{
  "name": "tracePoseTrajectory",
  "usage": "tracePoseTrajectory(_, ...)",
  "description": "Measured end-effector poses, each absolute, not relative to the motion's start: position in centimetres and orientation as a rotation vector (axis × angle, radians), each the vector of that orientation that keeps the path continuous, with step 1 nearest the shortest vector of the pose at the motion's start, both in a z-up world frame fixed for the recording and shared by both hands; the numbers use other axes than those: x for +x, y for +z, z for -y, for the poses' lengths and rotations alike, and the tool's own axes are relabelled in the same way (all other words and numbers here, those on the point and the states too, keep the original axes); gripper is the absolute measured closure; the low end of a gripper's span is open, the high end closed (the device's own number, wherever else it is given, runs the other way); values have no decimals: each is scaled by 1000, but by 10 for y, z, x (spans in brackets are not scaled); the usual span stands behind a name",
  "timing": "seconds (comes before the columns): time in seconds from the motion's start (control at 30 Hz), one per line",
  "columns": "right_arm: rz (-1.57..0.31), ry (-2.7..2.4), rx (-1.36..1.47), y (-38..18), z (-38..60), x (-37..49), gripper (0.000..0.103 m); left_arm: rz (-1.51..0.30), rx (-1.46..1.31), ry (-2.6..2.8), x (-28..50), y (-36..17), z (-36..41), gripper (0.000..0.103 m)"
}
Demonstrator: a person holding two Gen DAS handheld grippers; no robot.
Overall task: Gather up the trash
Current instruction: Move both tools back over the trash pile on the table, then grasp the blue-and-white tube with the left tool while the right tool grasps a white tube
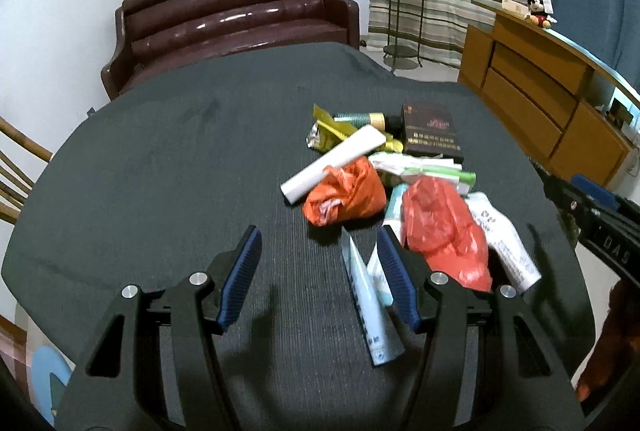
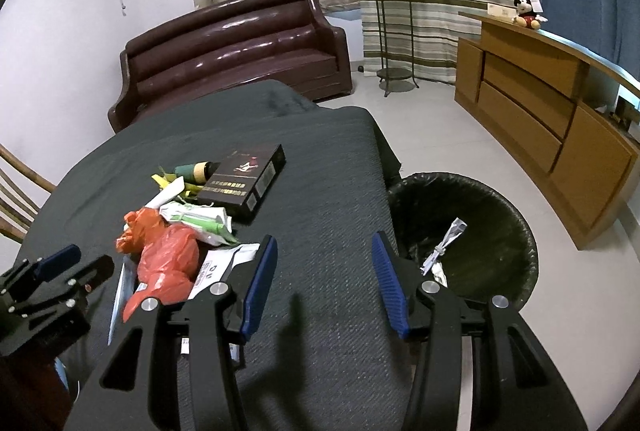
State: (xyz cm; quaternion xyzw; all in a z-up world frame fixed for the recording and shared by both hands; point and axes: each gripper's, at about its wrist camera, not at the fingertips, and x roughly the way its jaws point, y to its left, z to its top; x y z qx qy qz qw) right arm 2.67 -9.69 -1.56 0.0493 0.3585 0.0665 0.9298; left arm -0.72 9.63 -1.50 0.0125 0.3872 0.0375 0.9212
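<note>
The left gripper [image 1: 318, 279] holds its jaws apart and empty above the dark grey cloth-covered surface [image 1: 160, 167]; its right blue pad stands just beside a pale blue flattened tube [image 1: 370, 305], which lies partly between the jaws without being pressed. The right gripper [image 2: 324, 281] likewise holds its jaws apart with nothing between them, over the surface edge. The trash lies heaped to the right of the left gripper: a crumpled orange plastic bag [image 1: 346, 193], a crumpled red plastic bag [image 1: 444, 235], a white paper roll [image 1: 334, 163], green-and-white wrappers [image 1: 424, 169], a white printed packet [image 1: 508, 247] and a dark rectangular cardboard box [image 1: 432, 129]. The bags are judged light, soft and slippery; pinch a bunched fold. The box is judged stiff and light; grip it across its narrow sides. The tube is thin and flat; grip it at the thicker end. The right wrist view alone shows the round bin with black liner [image 2: 480, 215] on the floor beside the surface, holding one silver wrapper [image 2: 444, 245]. The left wrist view alone shows the tube.
</note>
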Motion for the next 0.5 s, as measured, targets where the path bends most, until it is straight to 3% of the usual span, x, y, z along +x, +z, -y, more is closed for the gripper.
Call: tracePoseTrajectory(0.5, -725, 133, 96, -18, 98, 9, 54, -844, 11, 57, -13, -37, -100, 45)
